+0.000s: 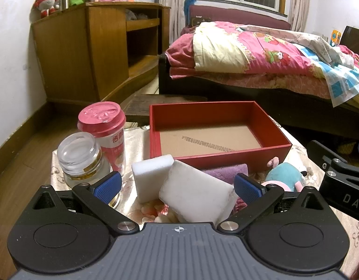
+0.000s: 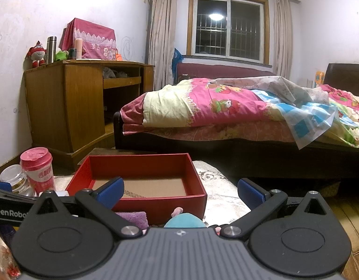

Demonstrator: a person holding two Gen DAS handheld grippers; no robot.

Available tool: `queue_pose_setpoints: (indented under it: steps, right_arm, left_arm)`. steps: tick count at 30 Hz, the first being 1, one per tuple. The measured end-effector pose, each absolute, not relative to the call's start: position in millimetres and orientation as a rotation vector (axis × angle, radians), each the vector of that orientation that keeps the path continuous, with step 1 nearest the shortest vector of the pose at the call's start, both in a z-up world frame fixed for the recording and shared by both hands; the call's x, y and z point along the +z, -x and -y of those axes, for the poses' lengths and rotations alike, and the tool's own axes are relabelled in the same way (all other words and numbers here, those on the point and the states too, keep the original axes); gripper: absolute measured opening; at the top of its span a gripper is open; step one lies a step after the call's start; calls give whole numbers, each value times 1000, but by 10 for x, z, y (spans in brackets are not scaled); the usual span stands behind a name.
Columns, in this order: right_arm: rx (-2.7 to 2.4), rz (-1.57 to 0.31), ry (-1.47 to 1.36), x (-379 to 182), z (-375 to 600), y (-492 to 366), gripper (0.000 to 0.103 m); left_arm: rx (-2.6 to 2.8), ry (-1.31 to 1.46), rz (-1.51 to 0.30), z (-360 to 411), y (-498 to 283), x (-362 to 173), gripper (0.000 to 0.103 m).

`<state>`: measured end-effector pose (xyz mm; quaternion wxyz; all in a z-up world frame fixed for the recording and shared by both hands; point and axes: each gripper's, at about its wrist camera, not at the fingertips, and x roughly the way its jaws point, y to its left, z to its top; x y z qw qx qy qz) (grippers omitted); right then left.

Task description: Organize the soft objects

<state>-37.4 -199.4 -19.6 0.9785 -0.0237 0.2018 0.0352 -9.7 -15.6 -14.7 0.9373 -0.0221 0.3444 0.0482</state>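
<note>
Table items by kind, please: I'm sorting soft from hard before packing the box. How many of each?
White sponges: 2
Purple towel: 1
Plush toy: 1
Glass jar: 1
Pink cup: 1
Red box: 1
Soft: 4. Hard: 3. Total: 7.

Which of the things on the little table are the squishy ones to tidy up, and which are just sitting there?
For the job: two white sponges, purple cloth, blue plush toy, and the empty red box, likely where they go.

Just sitting there: glass jar, pink cup.

Both grippers, left and right, have open jaws, holding nothing.
</note>
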Motion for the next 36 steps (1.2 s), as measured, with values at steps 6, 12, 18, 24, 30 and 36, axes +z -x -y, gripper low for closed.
queue_pose_setpoints:
  steps: [6,12,18,24,30,36]
  right_arm:
    - [69,-405,40,-188,2005,368,80]
    - [53,-369,-16,-84,2165,374,80]
    - [83,-358,-147,48,2478,440,80]
    - [99,-417,-120,-40,2466,427,80]
    - [225,-486,-72,-136,2309,441,79]
    - [333,-596,-94,-272,2236,424,73]
  left_arm:
    - [74,52,-700,129,132,-115,98]
    - [-40,71,-705,105,449,-62,98]
    - [-165,-34,-806,284,719,-320,98]
    - [-173,-219,-1005,504,602,-882,87]
    - [-191,-224,-1090,529,521,-1076,42]
    - [-196,-95,-1112,349,541,-1001,17]
